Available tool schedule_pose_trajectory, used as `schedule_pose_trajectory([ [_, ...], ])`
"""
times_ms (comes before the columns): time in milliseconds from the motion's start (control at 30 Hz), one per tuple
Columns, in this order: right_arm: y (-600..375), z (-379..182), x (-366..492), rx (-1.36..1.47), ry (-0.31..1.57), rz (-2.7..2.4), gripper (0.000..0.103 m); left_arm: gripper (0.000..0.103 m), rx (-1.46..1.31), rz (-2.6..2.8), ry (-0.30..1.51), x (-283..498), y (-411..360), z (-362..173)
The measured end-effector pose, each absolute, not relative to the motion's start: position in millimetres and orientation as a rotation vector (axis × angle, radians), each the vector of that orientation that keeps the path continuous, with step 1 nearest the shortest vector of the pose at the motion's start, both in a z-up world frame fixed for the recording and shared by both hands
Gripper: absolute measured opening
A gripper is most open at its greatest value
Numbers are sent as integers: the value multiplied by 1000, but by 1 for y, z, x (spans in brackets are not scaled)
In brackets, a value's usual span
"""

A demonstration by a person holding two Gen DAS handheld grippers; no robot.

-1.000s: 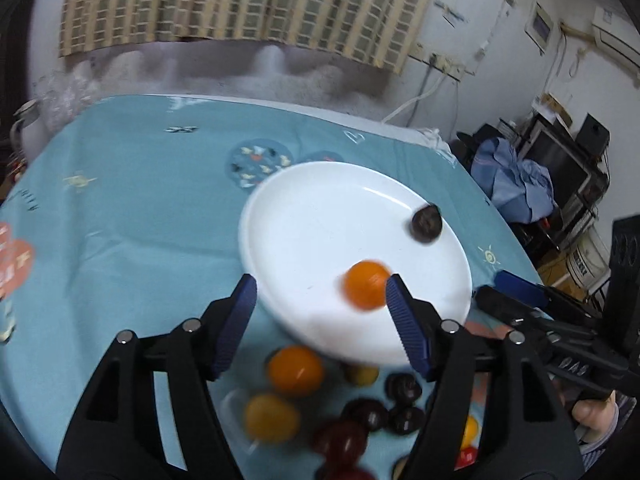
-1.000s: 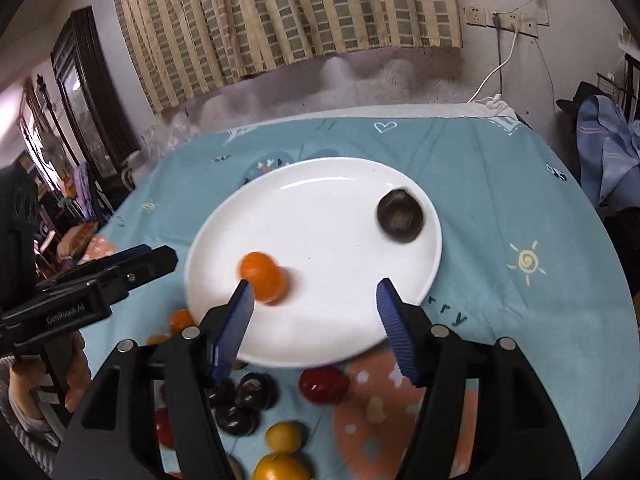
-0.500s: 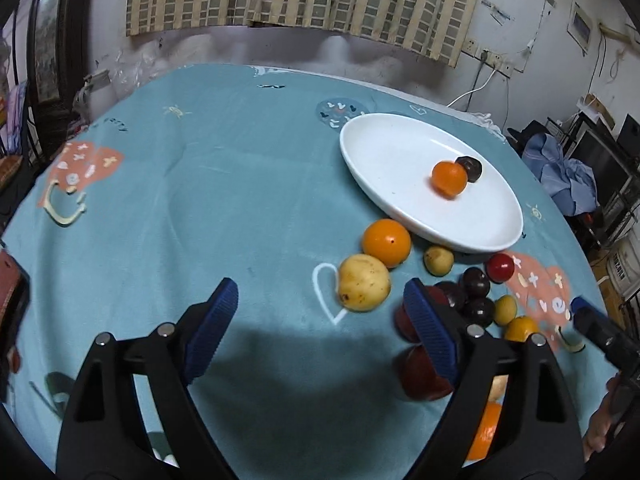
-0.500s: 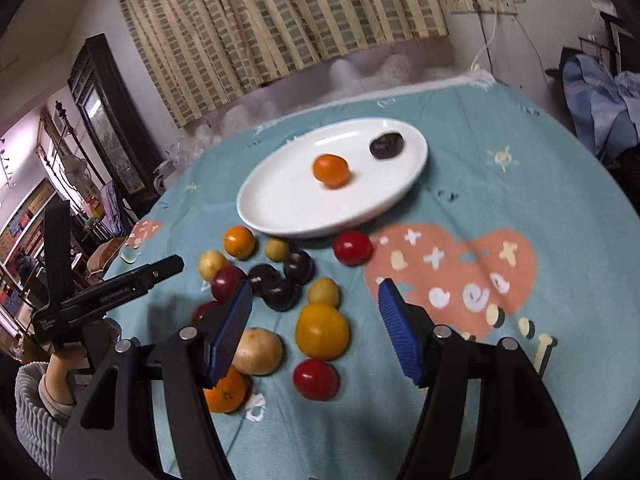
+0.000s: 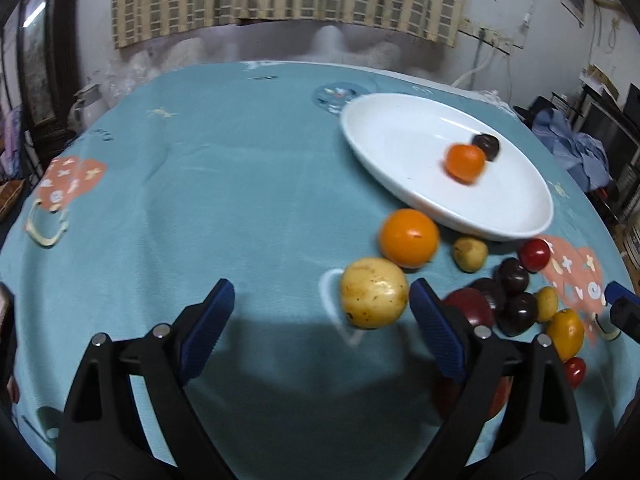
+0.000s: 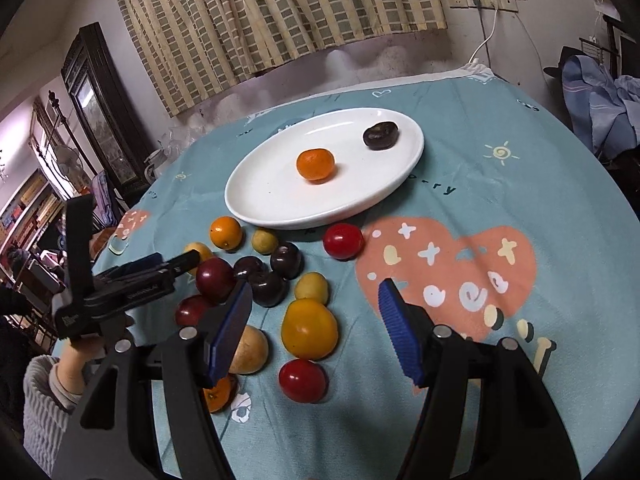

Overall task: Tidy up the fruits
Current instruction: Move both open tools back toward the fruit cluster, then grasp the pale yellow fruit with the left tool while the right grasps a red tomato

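Your left tool (image 5: 320, 312), jaws just widened and empty, sits low in the frame beside the yellow fruit (image 5: 374, 292); the right tool (image 6: 316, 320) hangs half-open, empty, over the loose fruits, and the plate (image 6: 256, 204) upper centre holds two.

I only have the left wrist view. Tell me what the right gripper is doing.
Observer: The right gripper is open and holds nothing. A big yellow-orange fruit lies on the cloth just ahead of its fingers.
Operator: Check the plate. The two fruits there look stuck together to me.
Observer: In the right wrist view they lie apart: the small orange is near the middle of the white plate, and the dark fruit is near its far rim.
Operator: Name what else lies close to that gripper.
Observer: A brownish-yellow fruit lies partly hidden behind one finger.
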State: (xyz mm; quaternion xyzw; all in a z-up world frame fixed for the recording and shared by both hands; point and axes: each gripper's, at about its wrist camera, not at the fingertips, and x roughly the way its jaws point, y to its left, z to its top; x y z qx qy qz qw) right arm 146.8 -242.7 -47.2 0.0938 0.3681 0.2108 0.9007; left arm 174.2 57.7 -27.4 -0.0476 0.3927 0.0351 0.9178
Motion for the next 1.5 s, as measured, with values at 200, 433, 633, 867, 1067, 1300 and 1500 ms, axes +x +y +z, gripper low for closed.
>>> schedule_pose_trajectory([
  [200, -248, -44, 144, 211, 748, 438, 66, 91, -165, 125, 778, 151, 88, -18],
  [433, -241, -44, 141, 182, 747, 457, 66, 90, -209, 33, 773, 161, 79, -21],
  [633, -240, -46, 141, 175, 751, 453, 66, 89, -162, 30, 773, 173, 66, -22],
  [867, -235, -47, 141, 144, 752, 448, 66, 46, -127, -23, 847, 188, 54, -37],
  [1067, -231, -49, 140, 115, 767, 443, 66, 42, -134, -34, 848, 190, 54, -39],
  [1300, -230, -51, 138, 86, 775, 445, 66, 36, -124, -27, 828, 183, 56, -32],
  [1500, -236, -55, 117, 66, 775, 437, 64, 36, -197, -33, 784, 153, 72, -13],
])
